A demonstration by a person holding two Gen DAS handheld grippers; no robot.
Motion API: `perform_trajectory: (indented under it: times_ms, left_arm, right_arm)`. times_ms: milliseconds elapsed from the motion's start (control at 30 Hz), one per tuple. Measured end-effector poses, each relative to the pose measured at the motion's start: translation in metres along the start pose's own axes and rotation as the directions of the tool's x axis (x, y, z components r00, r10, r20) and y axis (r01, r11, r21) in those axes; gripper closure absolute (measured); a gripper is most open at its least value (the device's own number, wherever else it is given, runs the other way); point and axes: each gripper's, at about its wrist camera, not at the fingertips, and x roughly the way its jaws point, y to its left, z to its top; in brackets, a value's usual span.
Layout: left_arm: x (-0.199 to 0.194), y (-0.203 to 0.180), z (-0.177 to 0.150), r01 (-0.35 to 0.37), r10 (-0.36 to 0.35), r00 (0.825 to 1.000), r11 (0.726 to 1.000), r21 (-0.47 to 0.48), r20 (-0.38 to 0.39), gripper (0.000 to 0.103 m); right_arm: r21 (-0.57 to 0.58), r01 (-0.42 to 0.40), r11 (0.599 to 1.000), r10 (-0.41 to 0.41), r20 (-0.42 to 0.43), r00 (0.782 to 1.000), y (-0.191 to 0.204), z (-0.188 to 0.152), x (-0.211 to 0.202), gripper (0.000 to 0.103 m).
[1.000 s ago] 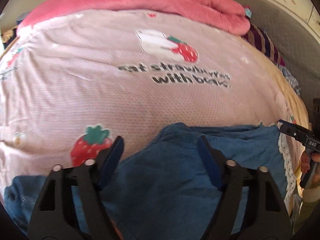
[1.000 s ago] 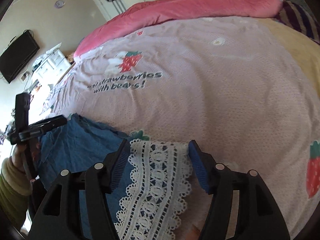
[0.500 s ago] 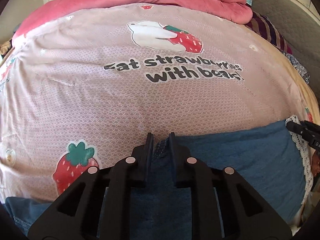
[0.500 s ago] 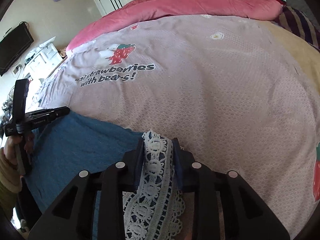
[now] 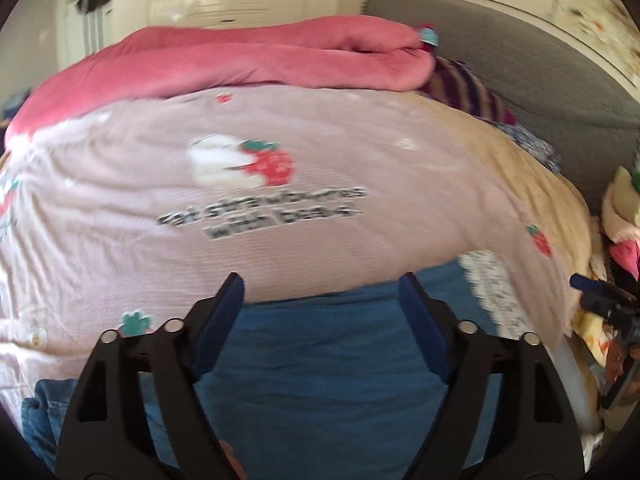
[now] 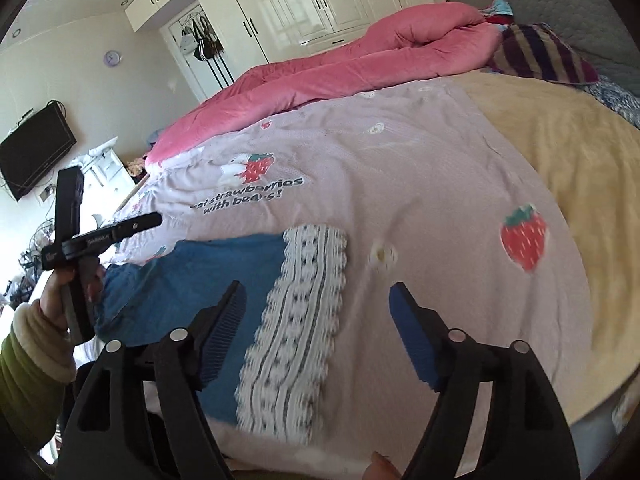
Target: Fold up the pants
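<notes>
The pants [image 6: 192, 292], blue with a white lace hem [image 6: 298, 332], are being seen laid flat on the pink strawberry-print sheet [image 6: 420, 208] at the near edge of the bed. In the right wrist view the lace hem is lying to the right of the blue cloth and is running toward the camera between the two fingers.

The right gripper [image 6: 316, 320] is being held above the pants with its fingers spread wide apart; nothing is being gripped. One blue pad is sitting over the blue cloth, the other over bare sheet to the right of the hem.

The left gripper [image 5: 320, 312] is likewise being held wide apart and empty over the blue cloth [image 5: 320, 360], with the pants' far edge lying just beyond its fingertips. In this view the lace hem [image 5: 488, 284] is showing to the right, blurred. The left gripper [image 6: 104, 236] is also being seen from the right wrist view, gripped by a hand [image 6: 60, 280] at the left end of the pants.

A rolled pink quilt [image 6: 340, 68] is lying along the far side of the bed, a striped pillow [image 6: 540, 56] is resting beside it, and a yellow blanket [image 6: 568, 136] is covering the bed to the right of the sheet.
</notes>
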Motion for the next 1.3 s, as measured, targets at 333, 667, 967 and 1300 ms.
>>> perform_trajectory:
  times_ms: [333, 667, 967, 1300]
  left_arm:
    - [0.025, -0.087, 0.006, 0.081, -0.068, 0.995, 0.980, 0.179, -0.075, 0.011]
    - [0.098, -0.126, 0.016, 0.145, -0.097, 0.978, 0.952, 0.270, -0.184, 0.011]
    - [0.141, -0.132, 0.011, 0.256, -0.162, 0.935, 0.923, 0.286, -0.314, 0.042]
    - [0.150, -0.133, 0.005, 0.356, -0.255, 0.897, 0.901, 0.248, -0.362, 0.087]
  right_arm:
    - [0.093, -0.070, 0.993, 0.081, -0.116, 0.990, 0.016, -0.056, 0.008, 0.028]
    - [0.246, -0.119, 0.962, 0.165, -0.174, 0.971, 0.008, -0.077, 0.036, 0.029]
    - [0.290, -0.175, 0.941, 0.220, -0.129, 0.967, 0.009, -0.078, 0.035, 0.047]
    - [0.324, -0.167, 0.931, 0.217, -0.126, 0.968, 0.009, -0.074, 0.048, 0.075]
